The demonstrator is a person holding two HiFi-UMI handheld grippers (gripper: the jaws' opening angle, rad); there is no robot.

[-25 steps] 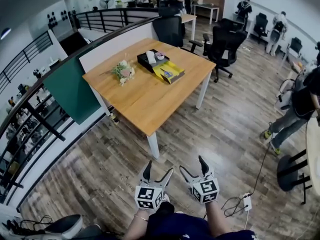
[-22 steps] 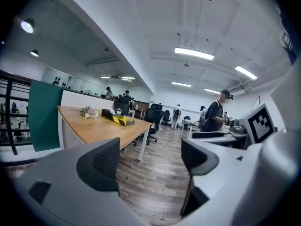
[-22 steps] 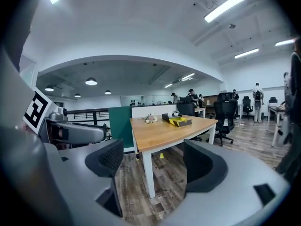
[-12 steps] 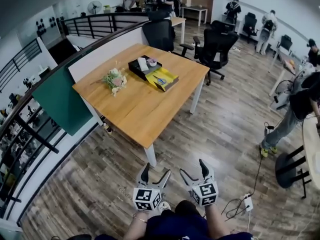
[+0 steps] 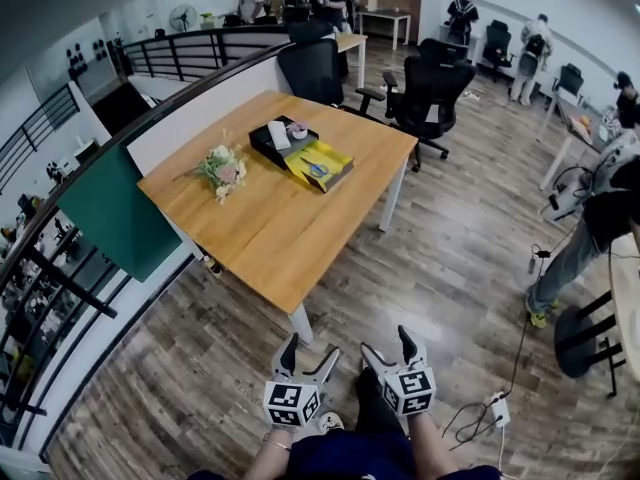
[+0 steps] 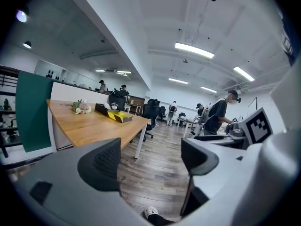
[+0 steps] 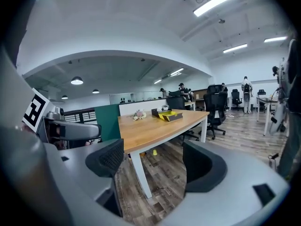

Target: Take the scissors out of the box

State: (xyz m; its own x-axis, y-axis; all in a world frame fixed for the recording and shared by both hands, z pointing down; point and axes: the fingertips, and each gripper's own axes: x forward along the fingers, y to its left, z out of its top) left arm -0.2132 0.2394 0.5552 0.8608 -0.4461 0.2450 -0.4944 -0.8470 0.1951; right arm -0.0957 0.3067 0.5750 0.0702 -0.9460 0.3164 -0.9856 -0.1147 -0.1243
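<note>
A yellow box (image 5: 322, 164) lies open on the far part of a wooden table (image 5: 270, 208), with blue-handled scissors (image 5: 316, 167) inside it. The same yellow box (image 6: 120, 117) (image 7: 170, 116) appears small and distant in both gripper views. Low in the head view, over the wooden floor and well short of the table, my left gripper (image 5: 309, 357) and right gripper (image 5: 385, 347) are held side by side. Both are open with nothing between their jaws.
A black tray (image 5: 276, 135) with small items adjoins the yellow box, and a flower bunch (image 5: 224, 169) lies to its left. Black office chairs (image 5: 434, 88) stand beyond the table. A green panel (image 5: 108, 213) and railing run along the left. A person (image 5: 590, 238) stands at right; a cable and power strip (image 5: 494, 408) lie on the floor.
The view has shifted: the table and box now sit a little lower and further left in the head view. Both grippers stay open, low in the frame.
</note>
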